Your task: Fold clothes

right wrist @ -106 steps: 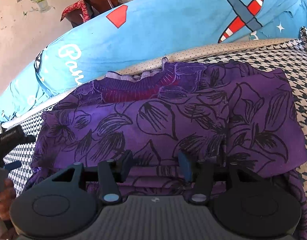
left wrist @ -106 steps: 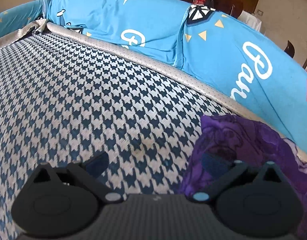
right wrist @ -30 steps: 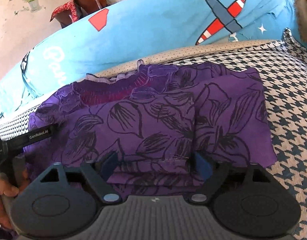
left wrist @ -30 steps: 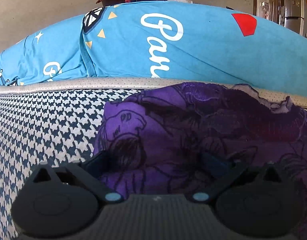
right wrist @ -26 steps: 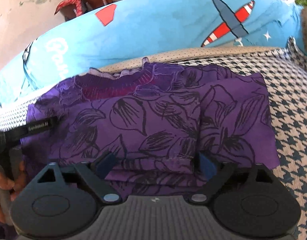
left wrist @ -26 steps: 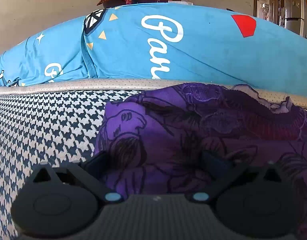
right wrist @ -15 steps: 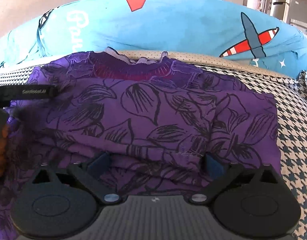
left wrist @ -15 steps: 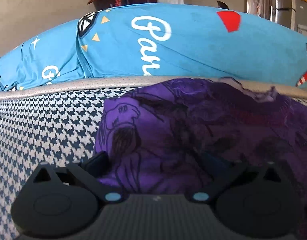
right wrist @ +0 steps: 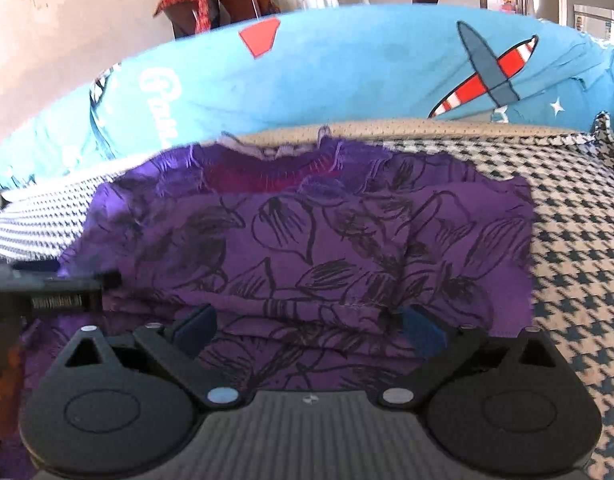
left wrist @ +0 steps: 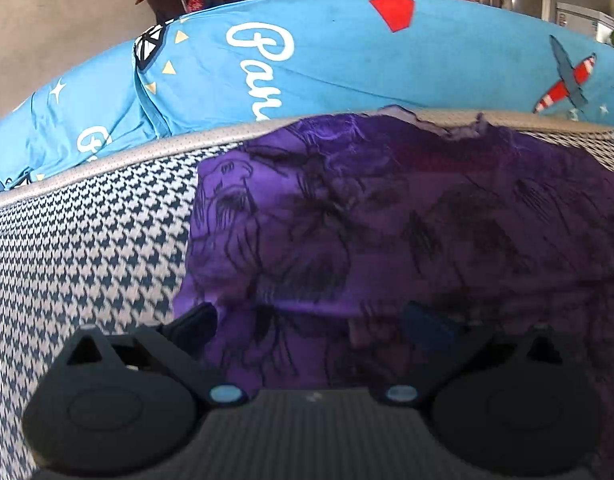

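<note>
Nearest, the right gripper (right wrist: 309, 330) has its jaws spread wide and empty over the near hem of the folded purple garment with black leaf print (right wrist: 307, 248). The left gripper (left wrist: 311, 326), jaws likewise wide and pinching nothing, hangs over the garment's near left corner and shows at nine o'clock in the right wrist view. The garment lies flat on the navy-and-white houndstooth sofa seat (right wrist: 575, 264), neckline towards twelve o'clock. Beyond it rises the bright blue printed back cushion (right wrist: 347, 80).
</note>
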Demonstrator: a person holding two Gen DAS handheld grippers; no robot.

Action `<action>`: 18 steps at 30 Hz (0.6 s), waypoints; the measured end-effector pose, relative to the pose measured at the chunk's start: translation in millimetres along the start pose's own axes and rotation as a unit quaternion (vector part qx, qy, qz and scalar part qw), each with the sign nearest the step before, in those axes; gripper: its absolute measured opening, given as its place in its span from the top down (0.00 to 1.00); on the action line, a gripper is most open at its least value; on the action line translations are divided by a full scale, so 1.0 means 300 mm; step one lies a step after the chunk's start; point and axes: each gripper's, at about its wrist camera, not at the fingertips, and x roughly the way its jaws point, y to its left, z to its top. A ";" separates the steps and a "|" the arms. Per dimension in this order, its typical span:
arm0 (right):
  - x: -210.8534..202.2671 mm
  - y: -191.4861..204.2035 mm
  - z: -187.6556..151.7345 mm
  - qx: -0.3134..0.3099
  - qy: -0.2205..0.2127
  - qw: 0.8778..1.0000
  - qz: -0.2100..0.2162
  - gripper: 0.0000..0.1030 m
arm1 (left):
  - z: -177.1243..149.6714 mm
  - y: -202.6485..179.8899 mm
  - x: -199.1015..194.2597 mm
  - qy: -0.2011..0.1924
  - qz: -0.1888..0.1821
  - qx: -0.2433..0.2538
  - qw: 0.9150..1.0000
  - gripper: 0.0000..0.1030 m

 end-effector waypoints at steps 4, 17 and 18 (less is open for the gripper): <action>-0.079 -0.093 0.001 0.041 -0.021 0.999 -0.010 0.02 | -0.028 -0.004 -0.048 -0.004 -0.007 0.002 1.000 0.00; -0.052 -0.338 -0.038 0.208 0.000 0.978 0.013 0.01 | -0.017 -0.055 -0.052 0.002 -0.034 0.008 0.999 0.00; -0.044 -0.341 -0.038 0.215 -0.002 0.976 0.019 0.01 | -0.018 -0.056 -0.050 0.003 -0.035 0.009 0.999 0.00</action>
